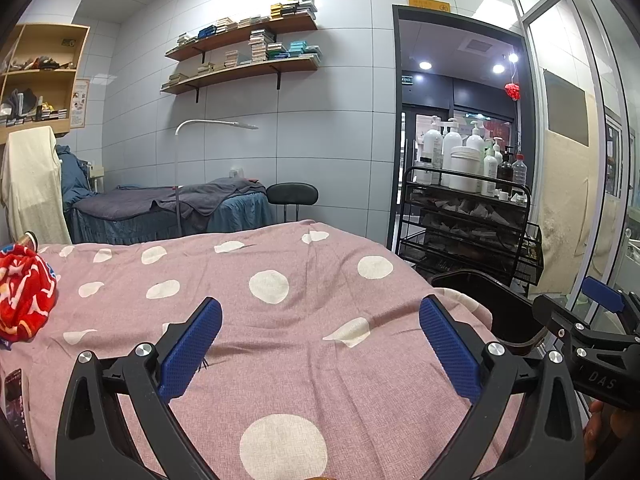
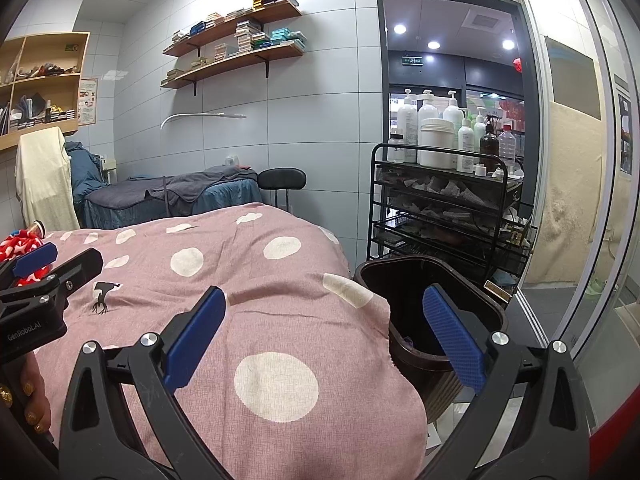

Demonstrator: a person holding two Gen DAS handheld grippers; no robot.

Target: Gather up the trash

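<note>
Pink bedspread (image 2: 240, 288); bin (image 2: 400, 280) under spread right tool (image 2: 324, 334).

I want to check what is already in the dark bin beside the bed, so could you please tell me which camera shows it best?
The right wrist view: the dark bin sits close, with its open rim and inside visible behind the open right gripper. In the left wrist view the bin is only partly seen, cut off by the bed cover and the other gripper.

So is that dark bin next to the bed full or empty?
Nearly empty. The right wrist view looks into the open-topped bin: dark bare walls, and just a small purplish scrap at the bottom. The right finger hides part.
</note>
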